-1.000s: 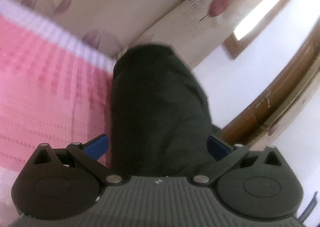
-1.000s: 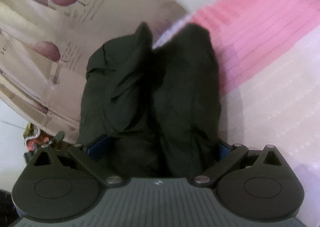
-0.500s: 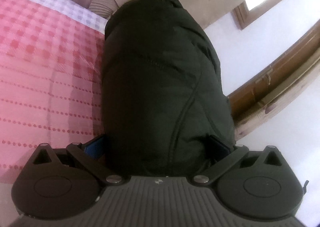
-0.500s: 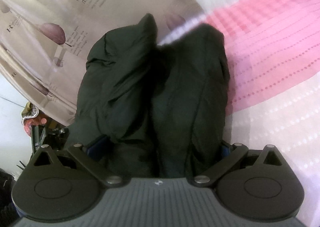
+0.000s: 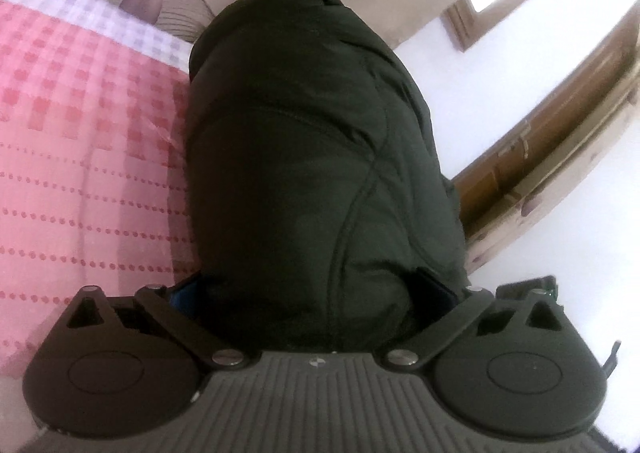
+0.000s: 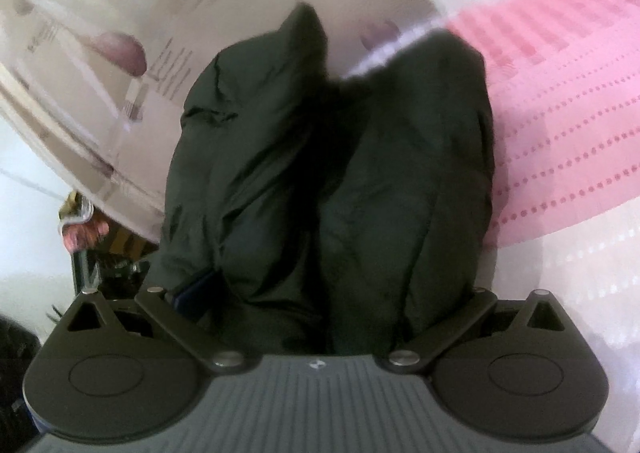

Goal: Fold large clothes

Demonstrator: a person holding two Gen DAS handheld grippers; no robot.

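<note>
Gripping dark garment [image 5: 312, 157], both grippers, pink bedspread [image 5: 80, 141]

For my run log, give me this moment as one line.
step: folding | left tongs: shut on jacket | right tongs: shut on jacket, two bunched folds | beneath: pink bedspread | right view blurred

Dark green garment [image 5: 304, 157], pink-and-white checked, dotted bedcover [image 5: 88, 125]

Matt dark cloth garment [image 5: 304, 157]
</note>
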